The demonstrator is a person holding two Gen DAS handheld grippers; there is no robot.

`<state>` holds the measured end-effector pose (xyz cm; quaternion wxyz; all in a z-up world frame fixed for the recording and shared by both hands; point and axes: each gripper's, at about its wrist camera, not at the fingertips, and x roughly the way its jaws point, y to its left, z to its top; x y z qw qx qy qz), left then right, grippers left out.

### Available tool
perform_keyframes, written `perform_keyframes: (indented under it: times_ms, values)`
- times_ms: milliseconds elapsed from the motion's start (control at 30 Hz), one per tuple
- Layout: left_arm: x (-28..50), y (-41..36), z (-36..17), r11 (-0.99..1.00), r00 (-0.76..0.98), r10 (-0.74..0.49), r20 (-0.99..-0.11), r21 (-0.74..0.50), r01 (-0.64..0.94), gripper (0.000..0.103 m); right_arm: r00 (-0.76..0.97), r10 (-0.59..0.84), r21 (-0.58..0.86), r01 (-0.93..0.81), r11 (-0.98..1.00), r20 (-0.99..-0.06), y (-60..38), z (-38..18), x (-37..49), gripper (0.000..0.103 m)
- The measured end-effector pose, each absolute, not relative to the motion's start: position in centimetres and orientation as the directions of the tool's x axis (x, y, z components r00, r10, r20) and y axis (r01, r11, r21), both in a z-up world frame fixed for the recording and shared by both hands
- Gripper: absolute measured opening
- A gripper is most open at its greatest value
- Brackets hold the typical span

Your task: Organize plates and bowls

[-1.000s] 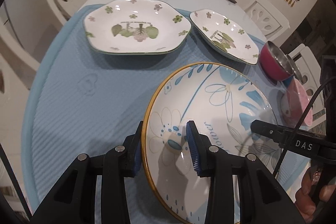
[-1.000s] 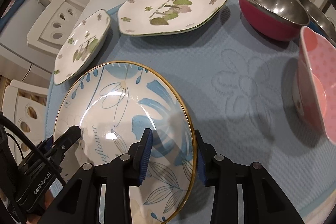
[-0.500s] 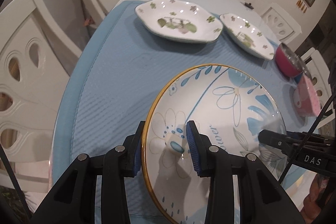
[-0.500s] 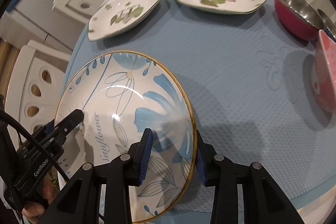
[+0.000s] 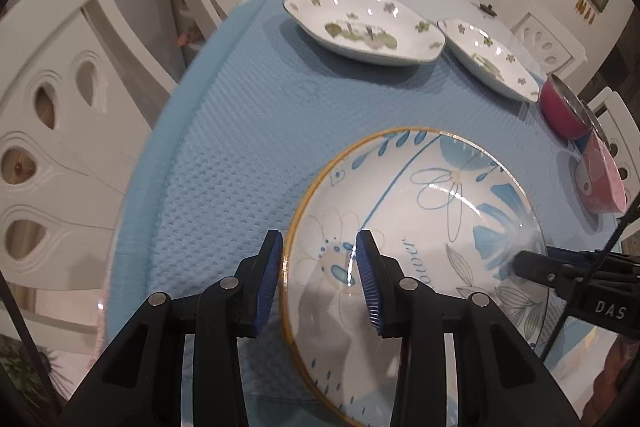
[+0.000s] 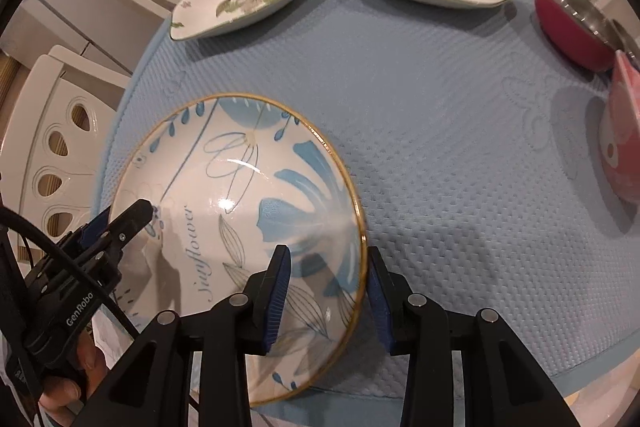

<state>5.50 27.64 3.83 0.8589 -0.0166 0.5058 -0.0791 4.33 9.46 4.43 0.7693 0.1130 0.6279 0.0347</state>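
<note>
Over the blue mat (image 5: 248, 147), both hand-held grippers steeply down-tilted, clamping the sunflower plate (image 5: 420, 227).

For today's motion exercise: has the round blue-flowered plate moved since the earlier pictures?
Yes. The round blue-flowered plate moved away from the two green-flowered plates, toward the blue mat's near edge.

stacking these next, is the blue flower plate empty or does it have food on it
Empty: the blue flower plate shows only its painted pattern and glare, nothing on it, held at opposite rims by the left gripper and the right gripper.

Between the jaws sits a white plate (image 5: 420, 227) with blue leaves and a gold rim. Beyond the jaws, two white dishes (image 5: 364, 23) bear green sprigs on the pale-blue waffle-textured mat (image 5: 248, 131).
</note>
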Motion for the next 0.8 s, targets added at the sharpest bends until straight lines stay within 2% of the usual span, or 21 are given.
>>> perform_keyframes:
  times_ms: [133, 300, 367, 400, 567, 800]
  values:
    - [4.2, 28.6, 6.2, 0.993, 0.539, -0.115, -0.835, -0.081, 0.087, 0.035, 0.273, 0.193, 0.228, 0.103, 0.968, -0.943, 8.1, 6.8, 2.8, 0.036]
    - [1.9, 28.6, 10.9, 0.995, 0.642, -0.104, -0.76, -0.074, 0.073, 0.035, 0.455, 0.135, 0.183, 0.064, 0.981, -0.88, 6.1, 13.3, 0.0, 0.038]
    - [0.6, 28.0, 12.9, 0.993, 0.678, -0.119, -0.726, -0.084, 0.084, 0.035, 0.531, 0.1, 0.147, 0.047, 0.988, -0.842, 5.4, 16.1, -1.9, 0.055]
    - [-0.1, 27.5, 13.9, 0.991, 0.694, -0.13, -0.708, -0.087, 0.098, 0.035, 0.557, 0.089, 0.137, 0.045, 0.99, -0.826, 5.3, 17.1, -2.8, 0.058]
    - [-3.5, 24.1, 17.2, 0.981, 0.711, -0.194, -0.675, -0.116, 0.158, 0.035, 0.624, 0.088, 0.132, 0.025, 0.991, -0.776, 3.8, 20.4, -8.3, 0.059]
    - [-8.8, 20.9, 19.0, 0.966, 0.697, -0.256, -0.67, -0.148, 0.213, 0.035, 0.602, 0.113, 0.165, 0.031, 0.986, -0.791, 3.1, 20.3, -14.1, 0.059]
